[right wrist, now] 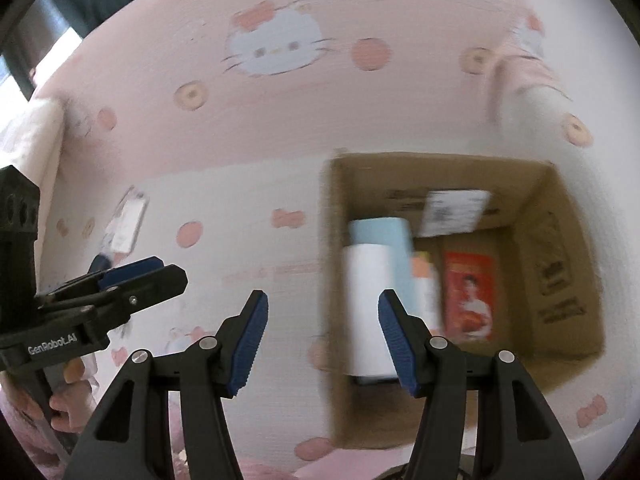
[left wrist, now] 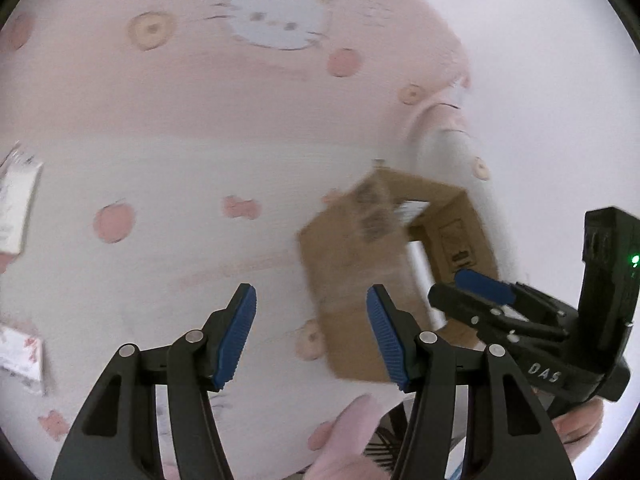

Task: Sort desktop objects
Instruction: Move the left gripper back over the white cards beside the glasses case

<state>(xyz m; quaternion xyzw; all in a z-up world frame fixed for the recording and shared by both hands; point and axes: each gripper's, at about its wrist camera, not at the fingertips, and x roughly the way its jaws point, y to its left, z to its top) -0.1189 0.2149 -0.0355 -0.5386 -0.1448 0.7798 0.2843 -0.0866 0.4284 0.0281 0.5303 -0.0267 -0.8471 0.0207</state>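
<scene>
An open cardboard box [right wrist: 440, 162] sits on a pink cat-print cloth [right wrist: 240, 128]. Inside it lie a white carton [right wrist: 368, 300], a light blue carton [right wrist: 384, 232], a red printed packet [right wrist: 468, 296] and a white printed card [right wrist: 454, 212]. My right gripper [right wrist: 323, 298] hovers over the box's left wall, open, with nothing between its blue pads. My left gripper [left wrist: 311, 296] is open and empty over the cloth, just left of the box [left wrist: 348, 256]. Each view also shows the other gripper: the right gripper [left wrist: 452, 290] and the left gripper [right wrist: 170, 270].
Small white packets lie loose on the cloth: a white packet [left wrist: 16, 208], a second packet [left wrist: 20, 352] and a carded packet [right wrist: 126, 220]. A person's hand [right wrist: 68, 384] holds the left tool. A dark window frame [right wrist: 40, 20] shows at the far left. Both views are motion-blurred.
</scene>
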